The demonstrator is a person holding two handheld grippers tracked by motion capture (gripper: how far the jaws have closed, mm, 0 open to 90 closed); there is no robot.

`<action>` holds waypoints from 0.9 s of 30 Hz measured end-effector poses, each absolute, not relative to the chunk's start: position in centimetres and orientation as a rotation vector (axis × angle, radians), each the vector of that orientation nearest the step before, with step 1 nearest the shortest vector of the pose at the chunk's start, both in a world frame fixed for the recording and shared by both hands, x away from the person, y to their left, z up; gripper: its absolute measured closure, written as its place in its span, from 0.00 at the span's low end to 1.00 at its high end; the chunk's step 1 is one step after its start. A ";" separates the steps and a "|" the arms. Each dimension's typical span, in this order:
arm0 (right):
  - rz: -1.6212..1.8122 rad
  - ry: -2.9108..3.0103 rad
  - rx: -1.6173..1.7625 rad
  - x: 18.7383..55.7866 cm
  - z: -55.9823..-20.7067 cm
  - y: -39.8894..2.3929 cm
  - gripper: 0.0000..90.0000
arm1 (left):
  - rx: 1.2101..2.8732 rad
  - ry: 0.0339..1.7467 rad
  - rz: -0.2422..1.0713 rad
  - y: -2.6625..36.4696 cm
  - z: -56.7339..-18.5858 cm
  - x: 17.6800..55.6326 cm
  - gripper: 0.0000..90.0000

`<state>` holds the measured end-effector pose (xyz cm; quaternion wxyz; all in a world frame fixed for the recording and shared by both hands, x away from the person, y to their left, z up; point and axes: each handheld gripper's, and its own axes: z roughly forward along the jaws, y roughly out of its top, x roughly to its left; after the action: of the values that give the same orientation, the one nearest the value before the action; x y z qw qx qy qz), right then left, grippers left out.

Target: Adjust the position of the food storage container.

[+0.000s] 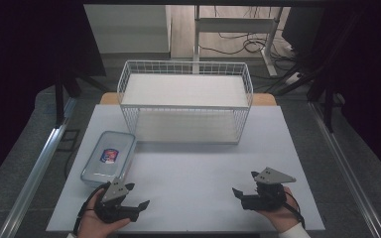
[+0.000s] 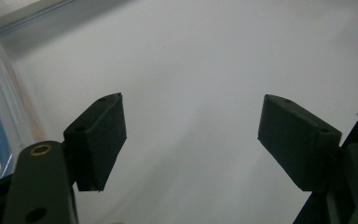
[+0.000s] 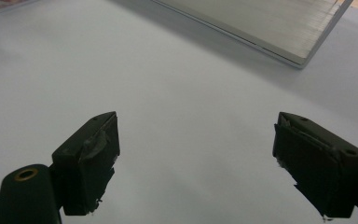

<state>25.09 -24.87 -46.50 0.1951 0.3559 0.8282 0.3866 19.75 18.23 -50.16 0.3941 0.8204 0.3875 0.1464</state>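
I have both tools spread wide and empty: left tool [image 1: 136,196] low beside the clear lidded container [image 1: 108,157], right tool [image 1: 245,183] well apart. The container lies flat on the desk [image 1: 198,168], left of the wire basket [image 1: 186,101]. It looks light, rigid and slippery; I would pinch its rim edge.

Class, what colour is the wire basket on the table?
White; the wire basket shows best in the high view.
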 end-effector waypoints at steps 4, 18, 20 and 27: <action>1.075 2.319 1.006 25.2 -46.6 -24.9 0.17 | 2.079 0.987 0.370 18.3 -50.2 19.8 0.26; 1.038 2.346 0.993 25.3 -46.9 -24.7 0.17 | 2.061 0.991 0.385 18.8 -49.9 19.6 0.26; 1.038 2.345 0.990 25.3 -46.9 -24.7 0.17 | 2.059 0.992 0.388 18.9 -49.8 19.6 0.26; 1.011 2.345 0.998 25.6 -46.8 -24.5 0.17 | 2.042 0.987 0.408 19.1 -48.9 19.6 0.25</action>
<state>25.57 -24.47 -46.85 0.1985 0.3566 0.8383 0.3615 19.59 19.06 -48.93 0.4066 0.8095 0.3914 0.1618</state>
